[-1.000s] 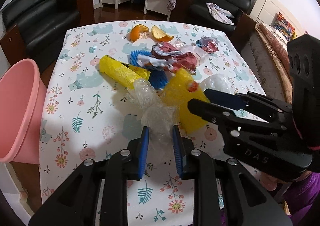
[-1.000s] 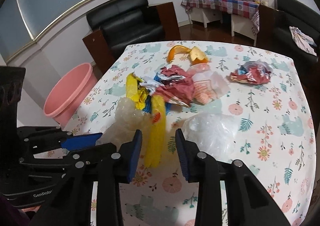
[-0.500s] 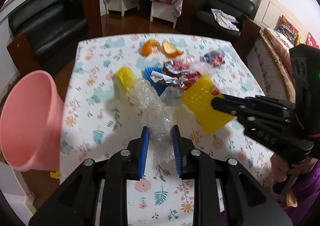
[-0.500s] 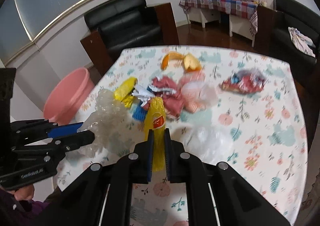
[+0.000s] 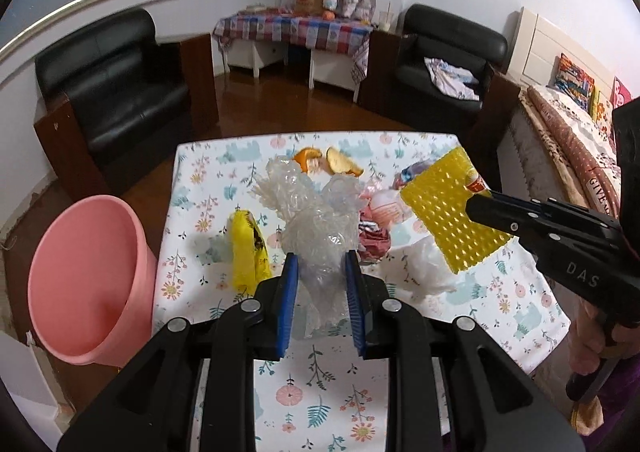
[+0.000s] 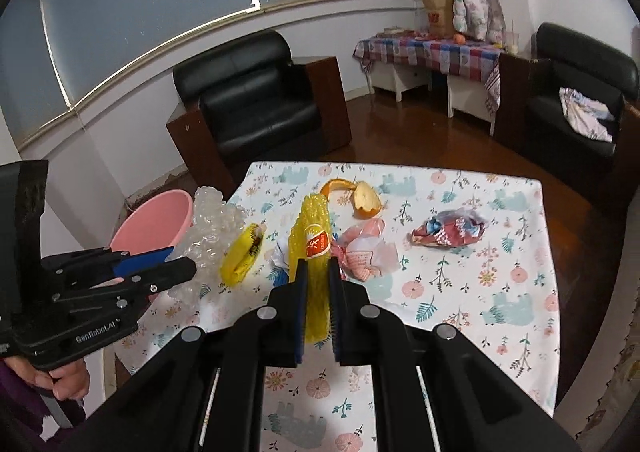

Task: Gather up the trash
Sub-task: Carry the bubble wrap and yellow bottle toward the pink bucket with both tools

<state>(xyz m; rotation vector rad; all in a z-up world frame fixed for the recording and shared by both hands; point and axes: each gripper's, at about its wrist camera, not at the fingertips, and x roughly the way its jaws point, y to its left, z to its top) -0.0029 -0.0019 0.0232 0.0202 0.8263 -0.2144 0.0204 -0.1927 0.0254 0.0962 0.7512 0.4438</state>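
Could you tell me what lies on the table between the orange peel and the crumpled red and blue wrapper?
Only bare tablecloth. In the right wrist view, the orange peel and the crumpled red and blue wrapper lie apart, with nothing between them.

Below my jaws stands the table (image 6: 516, 252), covered with a white cloth printed with flowers, leaves and pale blue animals. At the far edge lie two pieces of orange peel (image 6: 360, 198), close together. Near the right side rests a crumpled red and blue wrapper (image 6: 448, 230), well apart from the rest. In the middle lies a pink and white wrapper (image 6: 364, 250), and near it, toward the left, a yellow bag (image 6: 242, 254) with a dark opening. A clear bag (image 5: 426, 266) lies flat on the cloth nearer to me.
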